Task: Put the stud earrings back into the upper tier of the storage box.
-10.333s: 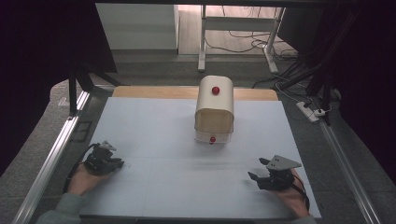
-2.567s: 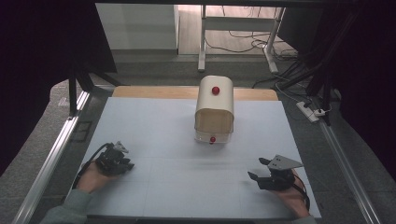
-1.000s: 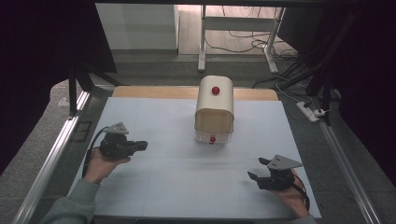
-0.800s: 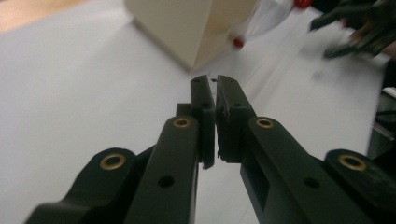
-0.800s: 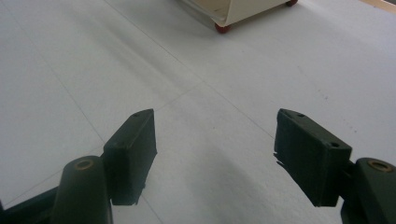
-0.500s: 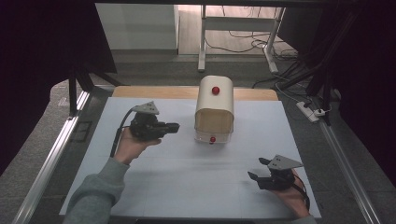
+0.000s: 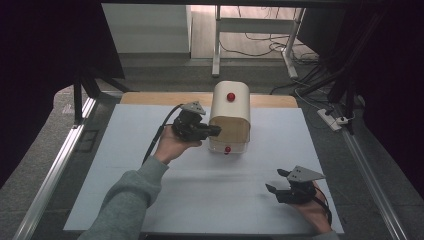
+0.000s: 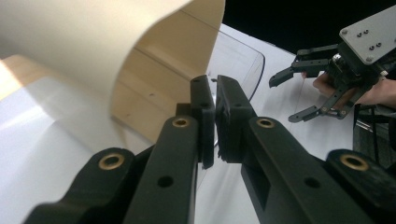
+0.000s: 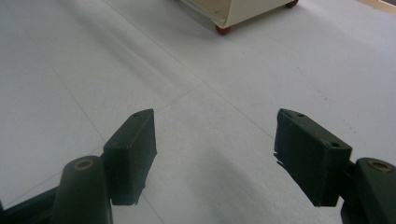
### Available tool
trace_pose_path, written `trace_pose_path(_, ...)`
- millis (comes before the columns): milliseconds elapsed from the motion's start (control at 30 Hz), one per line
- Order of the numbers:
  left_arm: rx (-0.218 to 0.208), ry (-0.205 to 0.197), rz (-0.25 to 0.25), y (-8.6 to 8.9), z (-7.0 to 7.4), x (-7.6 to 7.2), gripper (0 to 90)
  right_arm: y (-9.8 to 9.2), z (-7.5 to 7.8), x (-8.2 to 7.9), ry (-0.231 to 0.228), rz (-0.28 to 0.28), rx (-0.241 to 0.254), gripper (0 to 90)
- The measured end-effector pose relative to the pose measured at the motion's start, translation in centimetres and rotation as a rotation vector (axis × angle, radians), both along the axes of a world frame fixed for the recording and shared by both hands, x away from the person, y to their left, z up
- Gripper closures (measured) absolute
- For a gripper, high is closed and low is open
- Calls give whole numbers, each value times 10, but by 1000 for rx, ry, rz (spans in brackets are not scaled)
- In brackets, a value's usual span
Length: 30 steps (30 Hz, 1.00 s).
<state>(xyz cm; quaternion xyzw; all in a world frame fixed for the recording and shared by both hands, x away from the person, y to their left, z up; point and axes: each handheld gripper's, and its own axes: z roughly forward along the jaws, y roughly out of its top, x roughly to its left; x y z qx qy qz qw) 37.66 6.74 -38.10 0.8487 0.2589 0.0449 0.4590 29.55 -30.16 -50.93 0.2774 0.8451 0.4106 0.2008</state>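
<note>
Currently the left hand-held gripper [image 7: 214, 131] is raised off the surface [image 7: 125, 165] and brought against the left side of the bread box [image 7: 230, 107], a cream-coloured box with a rounded roll-top lid, a wooden side wall and a red knob [image 7: 230, 96] on top. The bread box stands at the far middle of the surface, with a second red knob [image 7: 227, 149] low on its front edge. In the left gripper view the jaws are pressed together with nothing between them, and their tips sit just beside the clear front panel [image 8: 243, 60] where it meets the wooden side wall [image 8: 154, 84]; whether they touch it cannot be told. Closed jaws form a single narrow tip, which probably suits pushing or prying at the lid edge rather than gripping a knob. The right hand-held gripper [image 7: 280, 182] rests on the near right of the surface, well apart from the bread box, its jaws spread wide and empty, as the right gripper view confirms. This position likely keeps it ready and out of the working path. The lid appears closed, so the opening step is judged not yet done.
</note>
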Motion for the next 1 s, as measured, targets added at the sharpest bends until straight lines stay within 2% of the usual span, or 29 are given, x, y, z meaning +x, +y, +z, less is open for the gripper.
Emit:
trace_pose_path(167, 9, 4, -10, -10, -3, 3, 847, 0, 0, 0, 0, 1, -2, 294)
trace_pose_path(200, 8, 6, -8, -12, -4, 4, 822, 0, 0, 0, -1, 0, -3, 295)
trace_pose_path(300, 4, -4, 5, -11, -4, 4, 659, 0, 0, 0, 4, 0, -2, 294)
trace_pose_path(367, -18, -4, 8, -10, -4, 4, 585, 0, 0, 0, 5, 1, -2, 294)
trace_pose_path(500, -10, -28, 11, -5, 0, -3, 506, 0, 0, 0, 4, -1, -1, 294)
trace_pose_path(733, -5, -78, 66, 28, -4, -30, 383, 0, 1, 0, -3, 0, -1, 294)
trace_pose_path(1000, -27, -109, 143, 74, -14, -58, 334, 0, 1, -1, -3, -3, -3, 294)
